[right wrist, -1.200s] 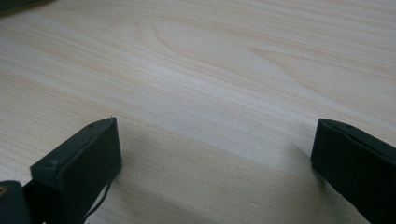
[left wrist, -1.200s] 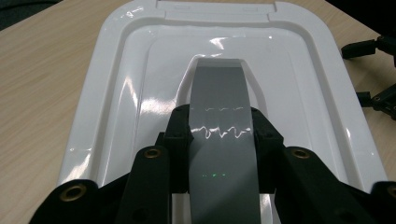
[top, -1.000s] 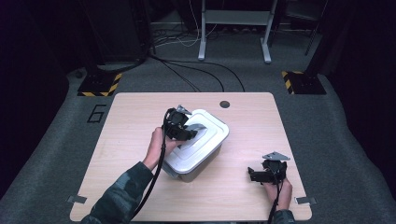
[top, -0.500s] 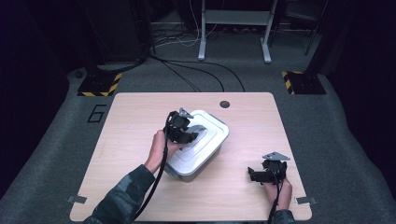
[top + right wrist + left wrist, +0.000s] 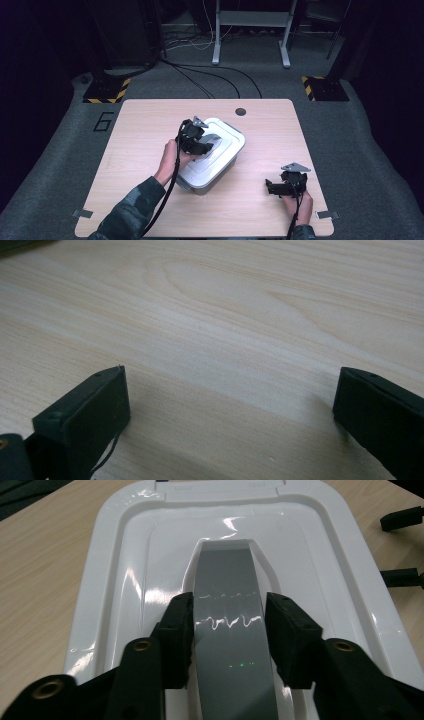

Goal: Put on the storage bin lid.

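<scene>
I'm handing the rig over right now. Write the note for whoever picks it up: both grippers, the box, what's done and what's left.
Left gripper: over the white lidded box, jaws set on either side of the grey handle in the lid's recess; they look closed against its edges, though a firm grip is not certain.
Right gripper: open, holding nothing, low over bare wood near the table front right corner.
Box: mid-table, turned at an angle, lid on.
Done: handle reached and straddled.
Left: probably confirm the grip, then lift by the handle; the right gripper is free to steady the box.
</scene>
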Tool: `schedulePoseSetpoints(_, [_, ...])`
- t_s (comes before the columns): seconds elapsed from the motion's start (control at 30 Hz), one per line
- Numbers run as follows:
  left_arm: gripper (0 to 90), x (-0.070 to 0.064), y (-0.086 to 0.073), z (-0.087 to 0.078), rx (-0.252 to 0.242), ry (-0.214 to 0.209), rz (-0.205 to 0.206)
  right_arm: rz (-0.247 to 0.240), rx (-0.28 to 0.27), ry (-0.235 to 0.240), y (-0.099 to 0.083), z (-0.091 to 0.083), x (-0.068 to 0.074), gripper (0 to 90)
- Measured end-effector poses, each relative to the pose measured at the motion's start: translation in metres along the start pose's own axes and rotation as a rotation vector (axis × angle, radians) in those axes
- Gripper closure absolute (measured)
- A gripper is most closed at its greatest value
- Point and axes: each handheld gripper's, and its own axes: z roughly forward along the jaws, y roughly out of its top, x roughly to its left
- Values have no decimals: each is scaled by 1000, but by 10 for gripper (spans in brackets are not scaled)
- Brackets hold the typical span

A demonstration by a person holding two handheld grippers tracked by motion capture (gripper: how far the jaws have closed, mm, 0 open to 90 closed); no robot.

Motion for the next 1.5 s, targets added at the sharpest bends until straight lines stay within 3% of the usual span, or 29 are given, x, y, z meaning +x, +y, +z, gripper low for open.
schedulePoseSetpoints(0.3, [284,3,2,-13,-17,-23,10,2,0,0,0,0,0,10])
schedulePoseSetpoints(0.5, [216,10,0,-29,-35,-12,9,6,-1,0,0,0,1,10])
schedulePoseSetpoints(1.13, [134,38,-13,-78,-103,51,-18,6,-1,0,0,0,0,10])
schedulePoseSetpoints(1.5, [106,60,-30,-96,-91,93,-38,2,0,0,0,0,0,10])
